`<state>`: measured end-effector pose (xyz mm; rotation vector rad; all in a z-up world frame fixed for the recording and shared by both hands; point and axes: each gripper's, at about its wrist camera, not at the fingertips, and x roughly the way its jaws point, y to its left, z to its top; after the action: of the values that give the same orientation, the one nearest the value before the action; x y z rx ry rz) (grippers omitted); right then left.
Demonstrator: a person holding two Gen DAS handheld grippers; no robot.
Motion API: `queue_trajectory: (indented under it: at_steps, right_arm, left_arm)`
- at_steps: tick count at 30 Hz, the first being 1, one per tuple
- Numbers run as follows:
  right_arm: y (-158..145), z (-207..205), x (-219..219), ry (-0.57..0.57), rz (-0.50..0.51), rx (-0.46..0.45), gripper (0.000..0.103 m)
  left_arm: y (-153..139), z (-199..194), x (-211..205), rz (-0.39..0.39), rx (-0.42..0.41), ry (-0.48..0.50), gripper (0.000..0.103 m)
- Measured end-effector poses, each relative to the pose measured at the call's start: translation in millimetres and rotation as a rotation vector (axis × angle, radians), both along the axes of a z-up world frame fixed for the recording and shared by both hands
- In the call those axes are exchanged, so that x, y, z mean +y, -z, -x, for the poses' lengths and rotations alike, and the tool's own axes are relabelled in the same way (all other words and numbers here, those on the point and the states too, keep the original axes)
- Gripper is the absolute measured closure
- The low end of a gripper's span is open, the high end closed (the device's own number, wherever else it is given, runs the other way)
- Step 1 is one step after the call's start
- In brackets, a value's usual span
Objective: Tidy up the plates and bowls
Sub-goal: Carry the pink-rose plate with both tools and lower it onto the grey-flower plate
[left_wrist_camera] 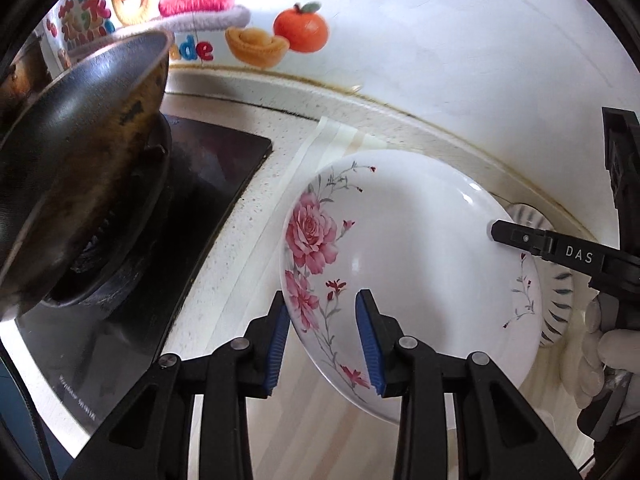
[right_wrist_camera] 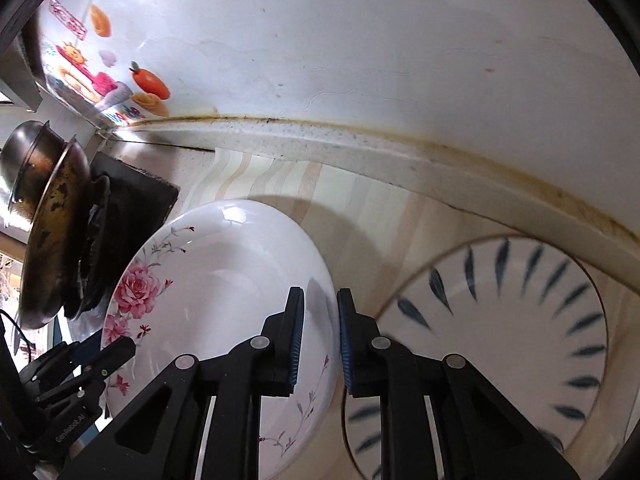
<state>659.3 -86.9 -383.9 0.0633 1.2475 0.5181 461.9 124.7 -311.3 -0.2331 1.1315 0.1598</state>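
While both grippers' fingers clamp opposite rims of the rose plate (left_wrist_camera: 408, 248), left gripper (left_wrist_camera: 326, 340) and right gripper (right_wrist_camera: 320, 344), it hangs tilted over the desk (right_wrist_camera: 360, 200), between wok (left_wrist_camera: 80, 168) and striped plate (right_wrist_camera: 520, 320).

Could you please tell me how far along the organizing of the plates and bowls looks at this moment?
Nothing looks stacked yet. In hand: the floral plate, tilted above the counter, with the left tool and right tool each clamped on its rim. Left: setting it down, probably onto the blue-leaf plate lying flat beside it.
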Motion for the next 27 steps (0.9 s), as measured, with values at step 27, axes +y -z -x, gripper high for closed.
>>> queue_trajectory:
  at_steps: [27]
  right_arm:
    - [-50,259,-197,0.257,-0.094,0.004,0.085]
  left_arm:
    - [0,121,-135,0.077,0.142,0.363,0.072]
